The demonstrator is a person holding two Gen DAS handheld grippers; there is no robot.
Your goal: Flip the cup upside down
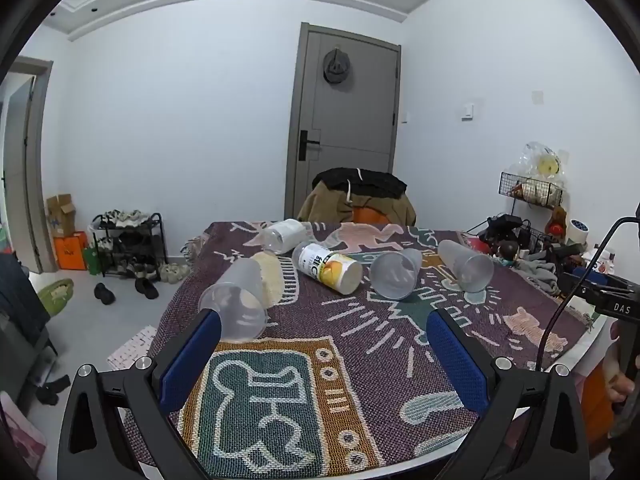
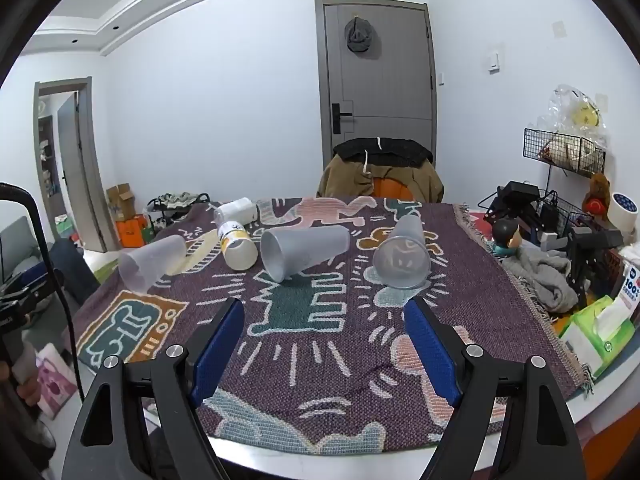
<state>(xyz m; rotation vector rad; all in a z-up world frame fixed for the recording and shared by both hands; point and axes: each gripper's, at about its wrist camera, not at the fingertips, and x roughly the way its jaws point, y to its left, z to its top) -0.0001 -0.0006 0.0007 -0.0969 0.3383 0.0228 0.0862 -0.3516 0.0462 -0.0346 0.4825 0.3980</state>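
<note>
On the tabletop: three frosted cups on their sides.
We list the left cup by our left gripper, middle cup, right cup ahead of our right gripper; both grippers wide open, empty. Risk: rounded walls may roll or squeeze out under a pinch.

frosted grey cups, purple figure-patterned cloth, blue tool pads
</note>
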